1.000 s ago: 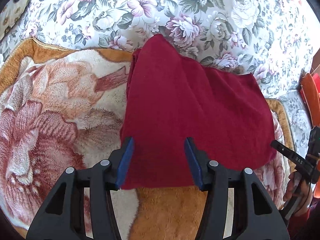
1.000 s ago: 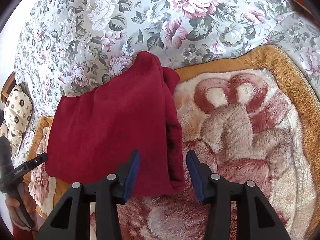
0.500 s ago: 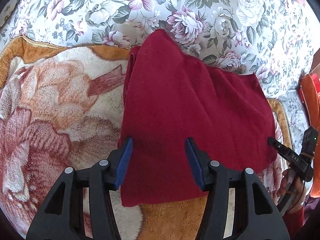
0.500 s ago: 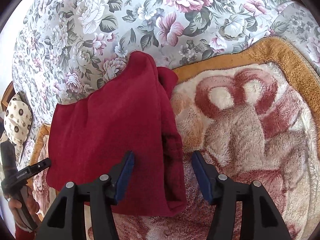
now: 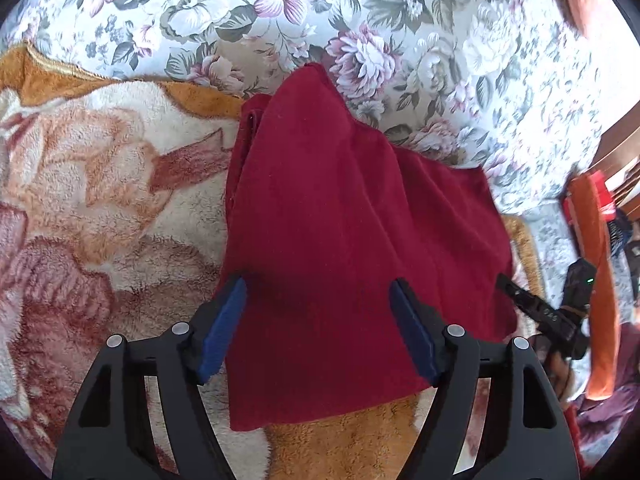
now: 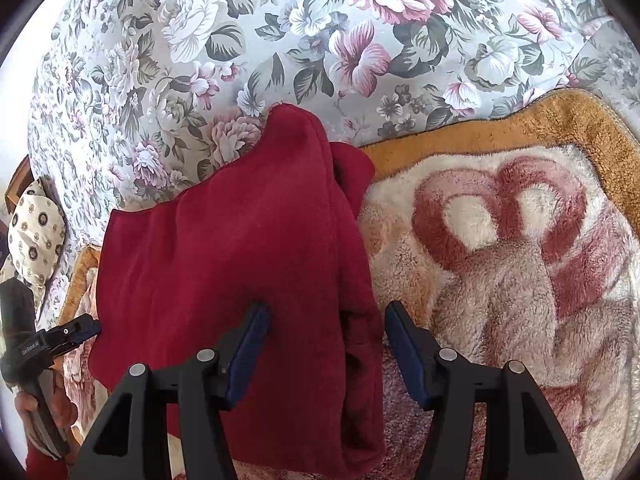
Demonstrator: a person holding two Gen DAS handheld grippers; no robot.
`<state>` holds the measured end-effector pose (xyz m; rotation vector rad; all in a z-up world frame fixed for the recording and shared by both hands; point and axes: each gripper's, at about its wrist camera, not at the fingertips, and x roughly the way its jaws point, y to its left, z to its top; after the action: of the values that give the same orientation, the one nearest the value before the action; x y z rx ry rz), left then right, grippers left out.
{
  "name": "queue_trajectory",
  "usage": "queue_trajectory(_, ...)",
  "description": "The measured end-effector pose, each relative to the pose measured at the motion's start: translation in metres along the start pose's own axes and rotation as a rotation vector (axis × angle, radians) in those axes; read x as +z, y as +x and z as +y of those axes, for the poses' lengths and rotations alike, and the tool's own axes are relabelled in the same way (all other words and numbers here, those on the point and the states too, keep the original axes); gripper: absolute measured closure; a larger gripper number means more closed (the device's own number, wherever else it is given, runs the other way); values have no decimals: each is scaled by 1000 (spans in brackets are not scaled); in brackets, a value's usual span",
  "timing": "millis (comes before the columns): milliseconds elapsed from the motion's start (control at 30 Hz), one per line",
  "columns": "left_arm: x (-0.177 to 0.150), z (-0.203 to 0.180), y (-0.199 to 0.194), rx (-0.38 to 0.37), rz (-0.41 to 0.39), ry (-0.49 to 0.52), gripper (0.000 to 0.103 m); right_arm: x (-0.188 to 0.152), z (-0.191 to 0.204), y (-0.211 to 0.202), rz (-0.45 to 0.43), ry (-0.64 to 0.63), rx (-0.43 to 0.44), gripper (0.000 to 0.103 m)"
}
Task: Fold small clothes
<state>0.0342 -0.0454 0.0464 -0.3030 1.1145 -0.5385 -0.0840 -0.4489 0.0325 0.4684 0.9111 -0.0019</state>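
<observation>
A dark red garment [image 5: 344,240] lies partly folded on a plush blanket; it also shows in the right wrist view [image 6: 240,264]. My left gripper [image 5: 318,300] is open, its jaws straddling the garment's near left corner, holding nothing. My right gripper [image 6: 326,326] is open, its jaws straddling the garment's folded right edge near its front corner. The right gripper also shows at the garment's right edge in the left wrist view [image 5: 536,312]; the left one shows at the left edge in the right wrist view [image 6: 52,340].
An orange and pink plush blanket [image 6: 520,264] lies over a floral bedspread [image 6: 320,40]. A patterned cushion [image 6: 34,232] sits at the far left. An orange item [image 5: 596,280] and wooden furniture [image 5: 620,152] are at the far right.
Both grippers have moved forward over the garment, so its near edge now lies farther back between the jaws. Both stay open.
</observation>
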Motion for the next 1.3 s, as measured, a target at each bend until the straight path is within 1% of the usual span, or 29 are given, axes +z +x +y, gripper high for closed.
queue_trajectory(67, -1, 10, -2, -57, -17, -37, 29, -1, 1, 1, -9, -10, 8, 42)
queue_trajectory(133, -2, 13, -3, -76, -34, -56, 29, -1, 1, 3, -17, -19, 14, 41)
queue_trajectory(167, -3, 11, -4, -68, -40, -49, 29, -2, 1, 4, -22, -21, 18, 40)
queue_trajectory(233, -3, 4, -7, -27, -66, -25, 29, -2, 3, 5, -30, -26, 24, 39)
queue_trajectory(300, -3, -2, -15, 37, -140, -6, 29, -3, 4, 7, -40, -33, 27, 38)
queue_trajectory(333, -3, -4, -18, 65, -161, 8, 29, -3, 4, 7, -44, -34, 29, 37)
queue_trajectory(367, -1, -4, -17, 80, -162, 16, 29, -3, 4, 8, -46, -33, 32, 36)
queue_trajectory(400, 0, -2, -14, 84, -150, 13, 28, -3, 4, 8, -50, -31, 37, 35)
queue_trajectory(467, 2, 7, 2, 127, -84, -19, 26, -3, 3, 9, -57, -30, 46, 34)
queue_trajectory(533, 0, 15, 19, 146, -13, -50, 26, -4, 3, 9, -69, -32, 51, 34)
queue_trajectory(567, -2, 16, 23, 150, -5, -55, 24, -5, 2, 9, -77, -31, 54, 34)
queue_trajectory(600, -4, 12, 23, 156, -32, -46, 20, -6, 2, 9, -84, -32, 56, 33)
queue_trajectory(667, -6, 5, 27, 142, -29, -46, 15, -8, 3, 9, -96, -39, 55, 33)
queue_trajectory(733, -8, -1, 33, 160, -26, -51, 14, -8, 3, 9, -103, -40, 61, 34)
queue_trajectory(767, -8, -6, 36, 182, -16, -26, 14, -9, 3, 9, -104, -39, 70, 35)
queue_trajectory(800, -8, -12, 39, 186, -6, 3, 20, -9, 4, 10, -97, -42, 85, 45)
queue_trajectory(833, -10, -15, 40, 155, 10, 14, 28, -8, 6, 11, -91, -49, 90, 54)
queue_trajectory(867, -10, -18, 40, 164, 5, 20, 38, -9, 8, 12, -85, -66, 93, 58)
queue_trajectory(900, -10, -19, 39, 172, 3, 26, 58, -8, 10, 11, -83, -76, 94, 67)
queue_trajectory(933, -10, -21, 40, 147, 15, 32, 67, -8, 12, 9, -82, -82, 103, 78)
queue_trajectory(967, -10, -19, 39, 109, 24, 14, 81, -7, 13, 7, -76, -78, 124, 83)
queue_trajectory(1000, -10, -16, 36, 86, 27, -14, 82, -5, 13, 3, -72, -68, 146, 85)
queue_trajectory(1067, -10, -19, 29, 73, 22, -23, 84, -2, 16, -9, -72, -67, 176, 87)
queue_trajectory(1133, -13, -26, 17, 62, 7, -15, 85, -1, 27, -25, -85, -105, 186, 87)
queue_trajectory(1200, -20, -36, -1, 27, 3, -9, 85, -4, 41, -44, -92, -150, 201, 87)
queue_trajectory(1300, -38, -48, -25, 30, 9, 28, 85, -17, 53, -69, -81, -192, 189, 87)
